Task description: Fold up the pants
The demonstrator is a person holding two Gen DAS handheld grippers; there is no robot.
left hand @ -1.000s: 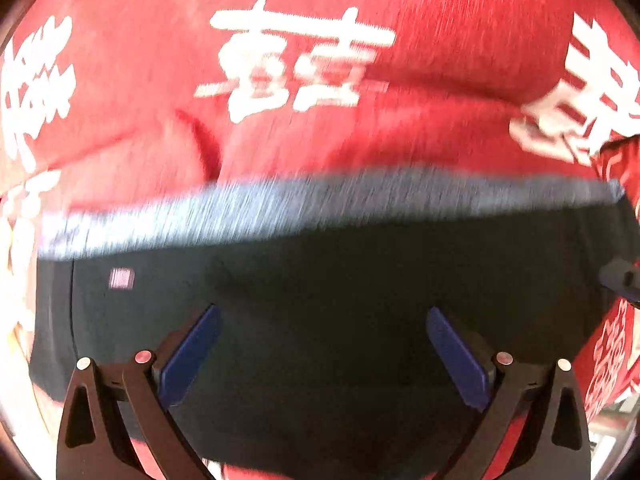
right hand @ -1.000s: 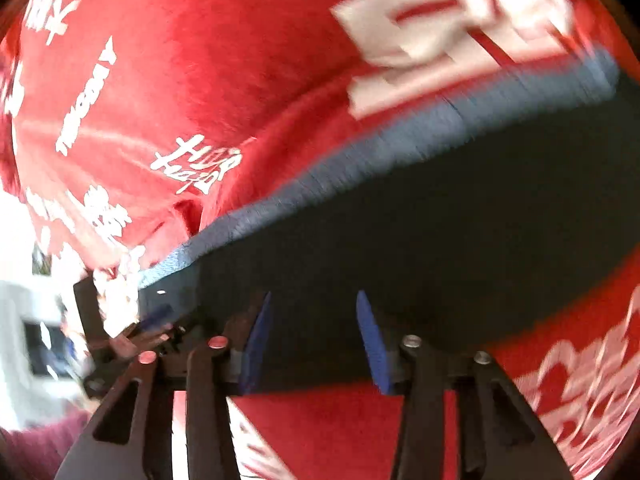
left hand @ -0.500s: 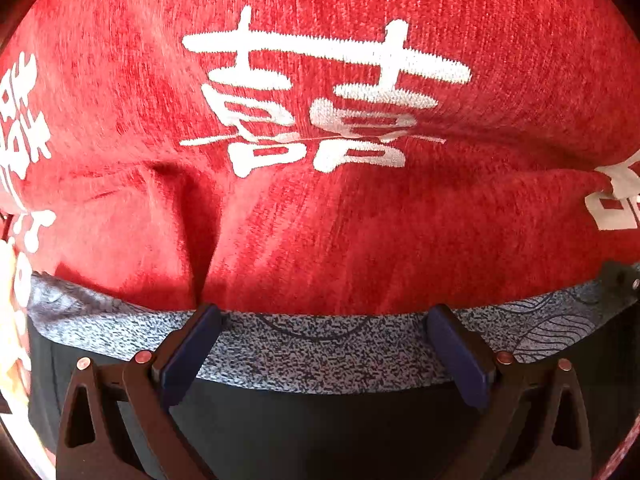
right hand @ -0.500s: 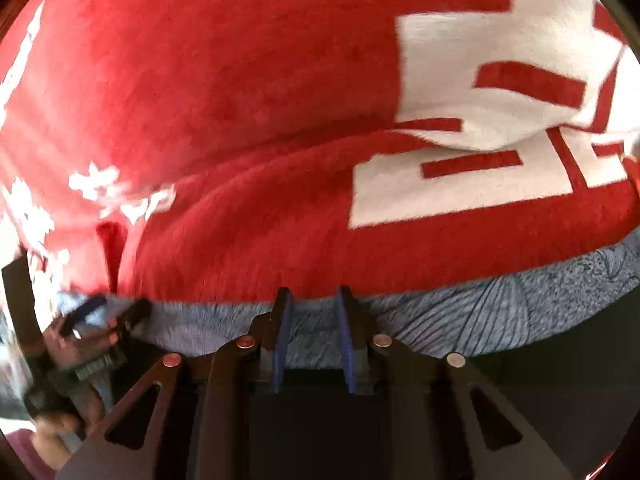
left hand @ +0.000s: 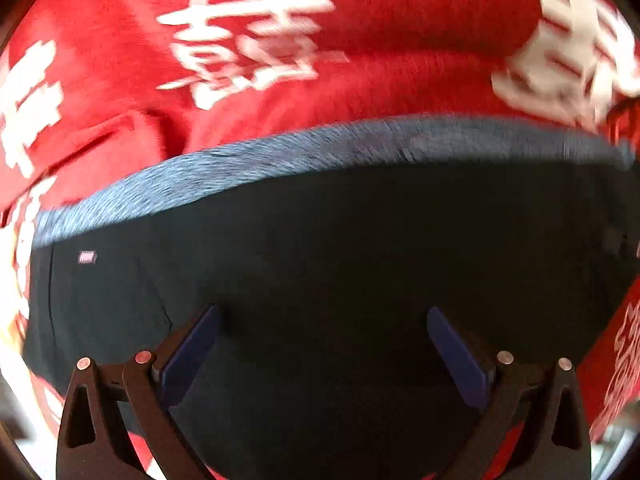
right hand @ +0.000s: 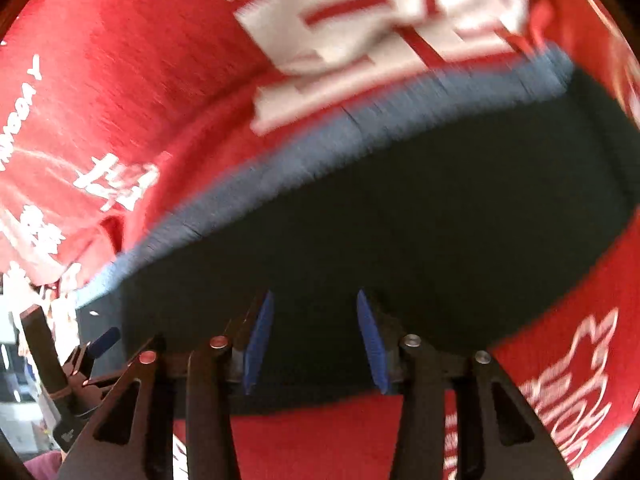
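The red cloth (left hand: 360, 92) under everything carries large white Chinese characters; the one nearest the middle of the left wrist view (left hand: 248, 44) looks like the "double happiness" sign, though motion blur softens its strokes. In the right wrist view smaller white lettering runs along the cloth's left side and lower right corner (right hand: 576, 400), too smeared to read. A tiny pale label (left hand: 87, 257) sits on the pants near their left edge; its writing cannot be made out.

The pants (left hand: 340, 260) lie flat on the red cloth, filling the lower half of both views. Their far edge is a speckled grey-blue waistband (left hand: 320, 148) that runs the full width of the garment. What the cloth itself covers cannot be told. Red cloth shows open beyond the waistband, and a strip of it also shows on the near side of the pants in the right wrist view (right hand: 320, 440).

The fabric is black, smooth and unwrinkled, with a faint seam down its left side.

The left tool (left hand: 320, 340) hangs over the black fabric with its blue pads wide apart, nothing between them. The right tool (right hand: 316, 340) is over the near edge of the pants, its jaws partly apart and opening, gripping nothing. The left tool also shows at the lower left of the right wrist view.
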